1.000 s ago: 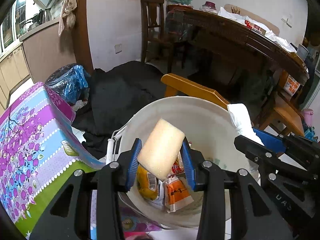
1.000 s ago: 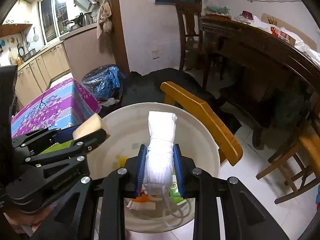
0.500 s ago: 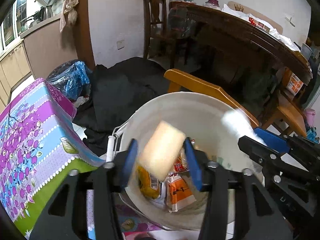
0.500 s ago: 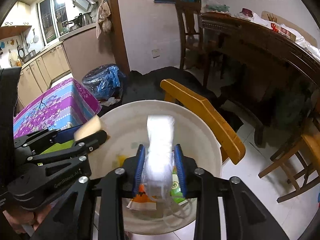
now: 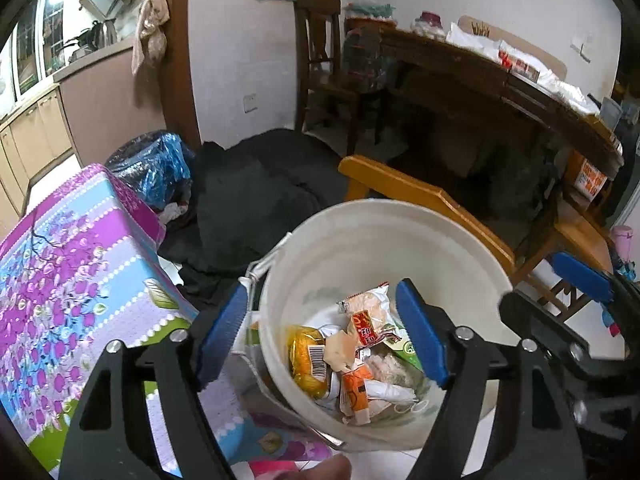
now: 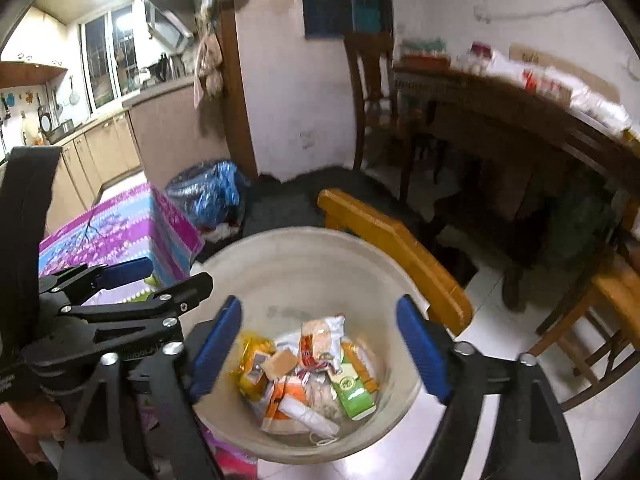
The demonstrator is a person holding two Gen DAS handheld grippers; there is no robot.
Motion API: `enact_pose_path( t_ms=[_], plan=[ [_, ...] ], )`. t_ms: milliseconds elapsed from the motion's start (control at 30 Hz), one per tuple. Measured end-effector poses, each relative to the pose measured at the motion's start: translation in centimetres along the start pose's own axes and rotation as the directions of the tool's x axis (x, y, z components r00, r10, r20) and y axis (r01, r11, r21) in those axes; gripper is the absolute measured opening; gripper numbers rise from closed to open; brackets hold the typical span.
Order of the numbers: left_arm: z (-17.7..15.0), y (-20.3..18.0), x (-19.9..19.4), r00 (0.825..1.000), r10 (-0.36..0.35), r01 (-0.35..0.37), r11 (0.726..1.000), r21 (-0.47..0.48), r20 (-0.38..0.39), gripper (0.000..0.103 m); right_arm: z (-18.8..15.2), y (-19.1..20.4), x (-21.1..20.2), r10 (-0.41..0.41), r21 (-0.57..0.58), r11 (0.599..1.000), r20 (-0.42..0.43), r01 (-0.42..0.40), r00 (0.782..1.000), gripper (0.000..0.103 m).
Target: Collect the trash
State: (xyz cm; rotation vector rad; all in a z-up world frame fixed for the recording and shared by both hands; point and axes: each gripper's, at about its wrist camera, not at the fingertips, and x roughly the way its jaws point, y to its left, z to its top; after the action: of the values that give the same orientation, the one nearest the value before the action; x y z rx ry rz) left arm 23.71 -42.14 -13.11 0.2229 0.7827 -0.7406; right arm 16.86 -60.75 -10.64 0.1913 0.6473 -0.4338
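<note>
A white bucket stands on the floor below both grippers; it also shows in the right wrist view. Inside lie snack wrappers, the yellow sponge and the white rolled mask. My left gripper is open and empty above the bucket's left side. My right gripper is open and empty above the bucket's middle. The left gripper shows at the left of the right wrist view.
A table with a purple and blue flowered cloth is at the left. A yellow wooden chair stands behind the bucket. A blue and black trash bag and dark cloth lie beyond. A dark wooden table is at the back right.
Both grippers have opened. The sponge dropped from the left gripper and the white mask from the right gripper; both now lie in the bucket.
</note>
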Motion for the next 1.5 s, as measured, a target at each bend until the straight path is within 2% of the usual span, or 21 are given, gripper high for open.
enact_pose_path(
  t_ms=[67, 167, 367, 533, 767, 967, 1100, 1200, 1333, 1433, 1500],
  plan=[
    [0.0, 0.4, -1.2, 1.000, 0.003, -0.003, 1.000, -0.006, 0.023, 0.076, -0.1, 0.6, -1.5, -0.009, -0.010, 1.000, 0.042, 0.010, 0.999, 0.089],
    [-0.3, 1.0, -3.2, 0.998, 0.014, -0.014, 1.000, -0.007, 0.061, 0.076, -0.3, 1.6, -3.9, -0.016, -0.018, 1.000, 0.105, 0.018, 0.994, 0.091],
    [-1.4, 1.8, -7.4, 0.988, 0.035, -0.034, 0.999, -0.011, 0.152, 0.076, -1.4, 3.9, -8.6, -0.003, -0.016, 1.000, 0.232, 0.007, 0.973, 0.092],
    [-2.5, 3.0, -10.6, 0.975, 0.045, -0.040, 0.999, -0.028, 0.218, 0.078, -2.5, 5.2, -11.3, 0.007, -0.013, 1.000, 0.299, -0.003, 0.954, 0.092],
    [-4.1, 5.1, -14.9, 0.953, 0.065, -0.050, 0.997, -0.060, 0.295, 0.088, -4.0, 8.5, -14.6, 0.038, -0.064, 0.998, 0.345, -0.016, 0.938, 0.095],
    [-6.0, 7.0, -18.8, 0.930, 0.117, -0.101, 0.993, -0.064, 0.348, 0.097, -4.6, 12.0, -17.3, 0.099, -0.103, 0.993, 0.367, -0.065, 0.925, 0.098],
    [-7.5, 9.3, -21.4, 0.915, 0.173, -0.145, 0.984, -0.103, 0.365, 0.097, -5.2, 14.3, -19.4, 0.182, -0.118, 0.982, 0.375, -0.148, 0.909, 0.098],
    [-8.7, 10.6, -23.1, 0.907, 0.200, -0.167, 0.979, -0.120, 0.371, 0.097, -6.1, 16.1, -21.3, 0.197, -0.131, 0.979, 0.392, -0.157, 0.898, 0.098],
    [-10.0, 10.8, -24.7, 0.903, 0.209, -0.179, 0.977, -0.112, 0.376, 0.097, -7.4, 17.5, -23.8, 0.186, -0.141, 0.980, 0.407, -0.140, 0.894, 0.098],
    [-11.0, 10.9, -25.7, 0.900, 0.204, -0.173, 0.978, -0.114, 0.385, 0.097, -8.4, 18.1, -25.4, 0.207, -0.152, 0.976, 0.406, -0.158, 0.890, 0.098],
    [-11.7, 10.9, -26.3, 0.903, 0.199, -0.163, 0.979, -0.125, 0.381, 0.097, -9.3, 18.2, -26.4, 0.185, -0.148, 0.980, 0.406, -0.135, 0.895, 0.098]
  ],
)
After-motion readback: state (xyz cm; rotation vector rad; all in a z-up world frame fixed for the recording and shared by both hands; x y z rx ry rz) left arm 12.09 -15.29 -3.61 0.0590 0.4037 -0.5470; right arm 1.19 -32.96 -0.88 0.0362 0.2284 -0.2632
